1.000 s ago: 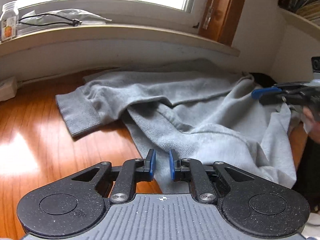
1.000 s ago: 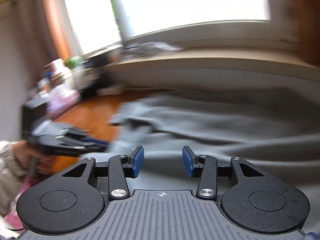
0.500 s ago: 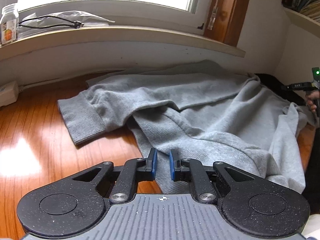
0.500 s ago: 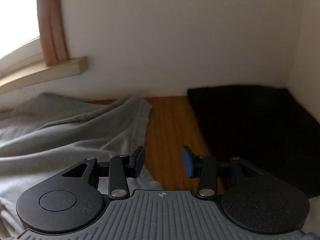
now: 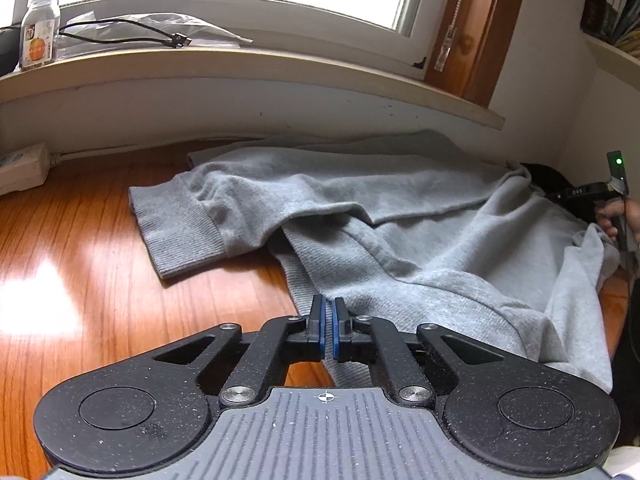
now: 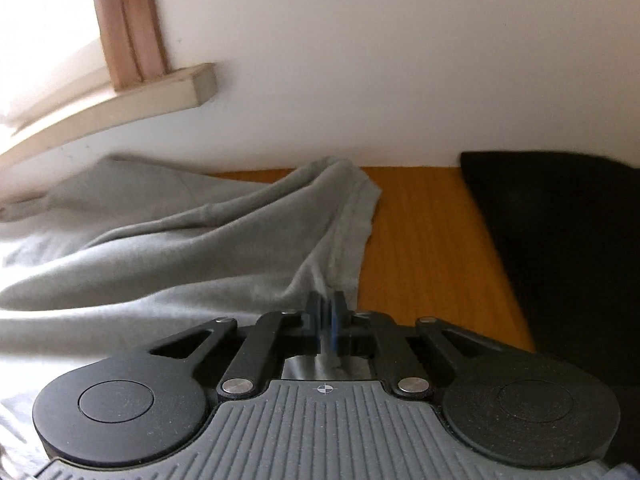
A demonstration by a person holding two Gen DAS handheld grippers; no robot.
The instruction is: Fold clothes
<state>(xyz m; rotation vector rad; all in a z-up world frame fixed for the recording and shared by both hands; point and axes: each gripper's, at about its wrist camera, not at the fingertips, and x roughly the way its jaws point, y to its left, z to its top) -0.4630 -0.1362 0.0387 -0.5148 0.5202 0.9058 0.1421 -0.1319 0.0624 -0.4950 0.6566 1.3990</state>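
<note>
Two grippers clamp the grey sweater (image 5: pixel 400 216) sprawled along the desk's (image 5: pixel 80 280) far edge: left gripper (image 5: pixel 327 334) pinching its near hem, right gripper (image 6: pixel 328 320) just closed on its right-hand edge.

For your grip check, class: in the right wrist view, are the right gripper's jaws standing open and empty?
No: the right gripper has its jaws closed on a fold of the grey sweater.
</note>
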